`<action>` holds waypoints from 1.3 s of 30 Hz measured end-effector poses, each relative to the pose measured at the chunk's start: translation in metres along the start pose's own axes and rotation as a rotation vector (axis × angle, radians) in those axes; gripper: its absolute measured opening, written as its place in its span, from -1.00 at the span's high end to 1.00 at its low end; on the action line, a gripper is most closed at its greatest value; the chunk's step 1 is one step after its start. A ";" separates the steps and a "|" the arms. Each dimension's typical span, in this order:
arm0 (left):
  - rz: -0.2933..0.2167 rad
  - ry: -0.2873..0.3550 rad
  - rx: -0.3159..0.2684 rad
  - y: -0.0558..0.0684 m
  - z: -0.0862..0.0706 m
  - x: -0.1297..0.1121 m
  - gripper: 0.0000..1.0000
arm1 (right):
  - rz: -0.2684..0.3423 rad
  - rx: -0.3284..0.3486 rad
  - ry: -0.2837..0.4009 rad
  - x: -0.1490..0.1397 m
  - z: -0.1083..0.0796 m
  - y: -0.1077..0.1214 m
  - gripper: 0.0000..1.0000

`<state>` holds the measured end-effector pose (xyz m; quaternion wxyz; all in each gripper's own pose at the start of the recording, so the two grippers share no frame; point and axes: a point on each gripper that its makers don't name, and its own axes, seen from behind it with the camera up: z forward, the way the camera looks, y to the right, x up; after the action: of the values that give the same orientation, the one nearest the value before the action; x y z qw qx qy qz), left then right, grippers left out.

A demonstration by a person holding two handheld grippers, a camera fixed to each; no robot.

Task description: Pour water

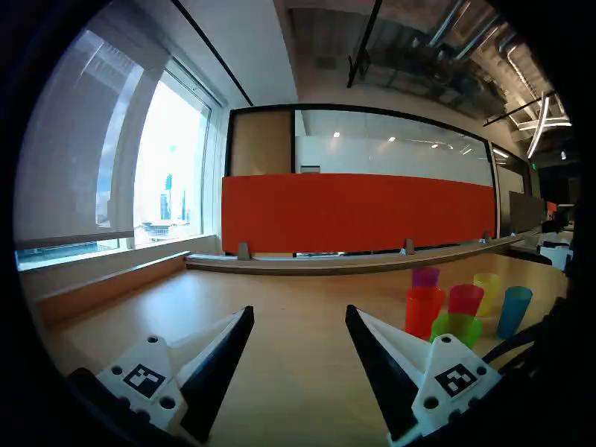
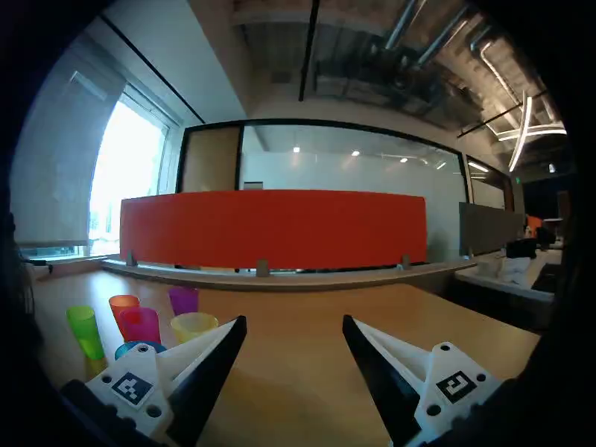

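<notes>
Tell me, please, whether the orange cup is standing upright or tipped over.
Upright: the orange cup stands on its narrow base on the desk, rim facing up. Whether it holds anything cannot be told.

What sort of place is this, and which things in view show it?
Probably an open-plan office: a long wooden desk with an orange divider screen, a glass partition behind it, and exposed ceiling pipes.

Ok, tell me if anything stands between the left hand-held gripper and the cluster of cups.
Nothing visible does. The left hand-held gripper is open over bare table. The cups stand ahead to its right, with the orange cup and green cup nearest and the others behind or beside them.
</notes>
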<state>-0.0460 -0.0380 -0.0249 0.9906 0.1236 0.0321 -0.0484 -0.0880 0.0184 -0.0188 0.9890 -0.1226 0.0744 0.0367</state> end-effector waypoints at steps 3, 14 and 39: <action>0.000 0.000 0.000 0.000 0.000 0.000 -0.82 | 0.000 0.000 -0.012 -0.002 0.001 0.001 -1.00; 0.000 0.000 0.000 0.000 0.000 0.000 -0.82 | 0.003 0.002 -0.022 -0.004 0.001 0.000 -1.00; 0.000 0.000 0.000 0.000 0.000 0.000 -0.82 | 0.003 0.002 -0.023 -0.004 0.002 0.000 -1.00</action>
<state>-0.0456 -0.0376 -0.0249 0.9906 0.1236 0.0318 -0.0482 -0.0913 0.0186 -0.0166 0.9898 -0.1212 0.0631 0.0395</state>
